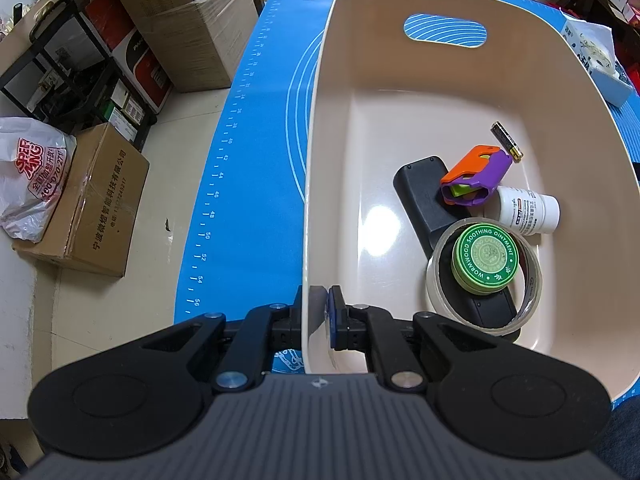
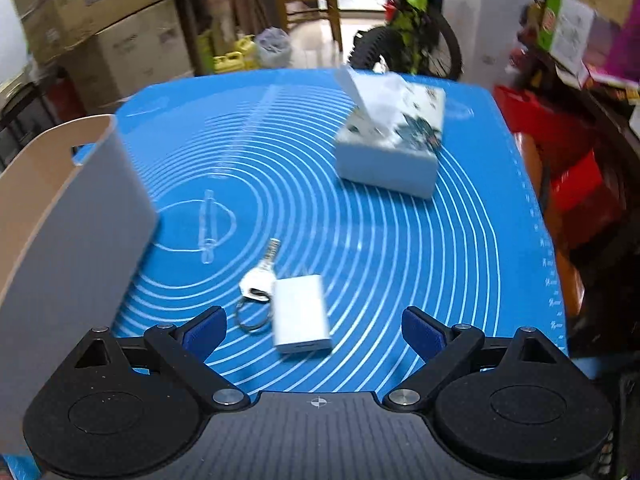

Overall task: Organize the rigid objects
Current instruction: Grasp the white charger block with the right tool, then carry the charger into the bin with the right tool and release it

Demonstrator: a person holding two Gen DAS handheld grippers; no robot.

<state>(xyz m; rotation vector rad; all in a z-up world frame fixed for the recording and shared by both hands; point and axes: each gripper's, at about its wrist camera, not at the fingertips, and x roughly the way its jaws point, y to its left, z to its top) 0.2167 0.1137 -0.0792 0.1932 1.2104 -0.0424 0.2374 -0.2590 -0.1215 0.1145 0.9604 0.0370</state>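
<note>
A beige bin [image 1: 316,160] stands on the blue mat [image 1: 256,140]. My left gripper [image 1: 318,300] is shut on the bin's near-left wall, one finger outside and one inside. In the bin lie a black remote [image 1: 424,200], an orange and purple toy [image 1: 476,176], a battery [image 1: 506,140], a white pill bottle [image 1: 528,210], a tape roll [image 1: 440,292] and a green ointment tin [image 1: 486,256] inside the roll. My right gripper [image 2: 316,330] is open just above the mat, with a white charger [image 2: 300,314] between its fingers. A key on a ring [image 2: 258,280] lies beside the charger.
A tissue box [image 2: 394,148] sits at the mat's far right; it also shows in the left wrist view [image 1: 596,60]. The bin's outer wall [image 2: 68,248] is left of my right gripper. Cardboard boxes [image 1: 92,204] and a rack stand on the floor to the left.
</note>
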